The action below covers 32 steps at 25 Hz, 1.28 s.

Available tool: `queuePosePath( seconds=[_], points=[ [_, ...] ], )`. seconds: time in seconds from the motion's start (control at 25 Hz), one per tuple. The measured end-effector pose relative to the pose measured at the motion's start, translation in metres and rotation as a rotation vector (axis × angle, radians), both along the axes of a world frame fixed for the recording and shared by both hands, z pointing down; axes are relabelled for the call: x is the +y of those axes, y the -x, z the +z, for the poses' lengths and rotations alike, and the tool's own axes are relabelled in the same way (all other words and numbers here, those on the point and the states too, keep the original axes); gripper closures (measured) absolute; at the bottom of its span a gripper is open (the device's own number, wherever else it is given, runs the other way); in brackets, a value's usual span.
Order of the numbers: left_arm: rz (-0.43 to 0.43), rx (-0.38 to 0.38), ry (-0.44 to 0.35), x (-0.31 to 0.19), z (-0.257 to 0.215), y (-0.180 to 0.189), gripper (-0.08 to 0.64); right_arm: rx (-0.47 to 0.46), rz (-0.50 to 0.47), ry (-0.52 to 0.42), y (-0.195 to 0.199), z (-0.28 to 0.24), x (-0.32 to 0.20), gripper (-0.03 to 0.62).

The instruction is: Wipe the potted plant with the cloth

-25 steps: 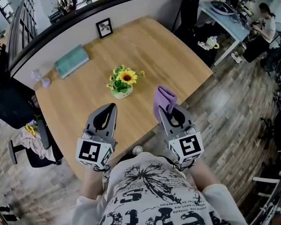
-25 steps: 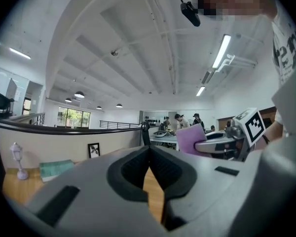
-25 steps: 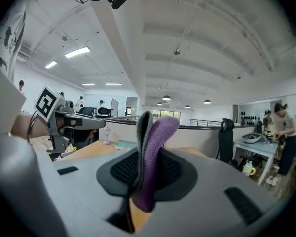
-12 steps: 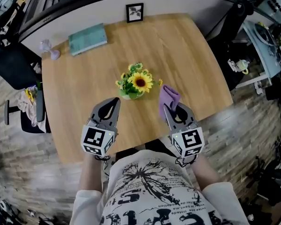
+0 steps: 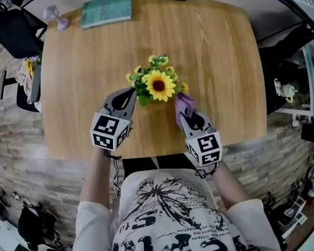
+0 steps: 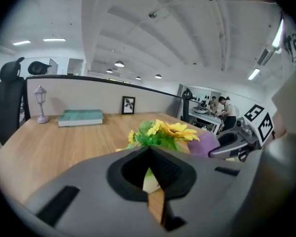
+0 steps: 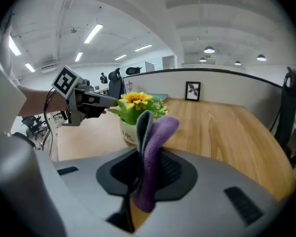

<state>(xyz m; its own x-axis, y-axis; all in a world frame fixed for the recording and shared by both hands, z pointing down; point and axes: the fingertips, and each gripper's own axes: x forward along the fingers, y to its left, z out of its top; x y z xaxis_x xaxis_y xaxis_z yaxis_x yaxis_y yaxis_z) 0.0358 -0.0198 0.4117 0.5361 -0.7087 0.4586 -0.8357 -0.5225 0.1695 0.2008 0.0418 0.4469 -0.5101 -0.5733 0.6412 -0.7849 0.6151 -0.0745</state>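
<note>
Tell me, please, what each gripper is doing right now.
Left gripper: closed, empty.
Right gripper: closed on the purple cloth.

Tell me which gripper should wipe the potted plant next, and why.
Right. The right gripper is shut on the purple cloth, whose free end stands close beside the potted plant. The left gripper is shut and empty, so at most it could steady the pot.

Looks like an open-plan office: partition [image 6: 89,95] behind wooden desk [image 5: 225,61], office chair [image 6: 12,102], ceiling strip lights [image 7: 94,32], workstations [image 6: 203,113] beyond.
</note>
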Motion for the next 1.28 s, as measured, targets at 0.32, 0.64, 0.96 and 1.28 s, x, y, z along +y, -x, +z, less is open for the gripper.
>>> queuePosePath(
  seconds=[0.32,0.64,0.96,1.28],
  points=[
    [0.027,-0.037,0.048,-0.013,0.026,-0.016,0.557,-0.021,-0.054,0.065,0.016,0.037,-0.035,0.517],
    [0.065,-0.026,0.145,-0.008,0.045,-0.017,0.558,-0.011,-0.073,0.047,0.038,0.046,-0.076,0.517],
    [0.105,0.056,0.175,-0.007,0.044,-0.015,0.558,0.023,-0.056,0.029,0.046,0.049,-0.077,0.515],
    [0.146,0.095,0.224,-0.009,0.043,-0.017,0.558,0.078,0.012,0.022,0.05,0.046,-0.07,0.515]
  ],
)
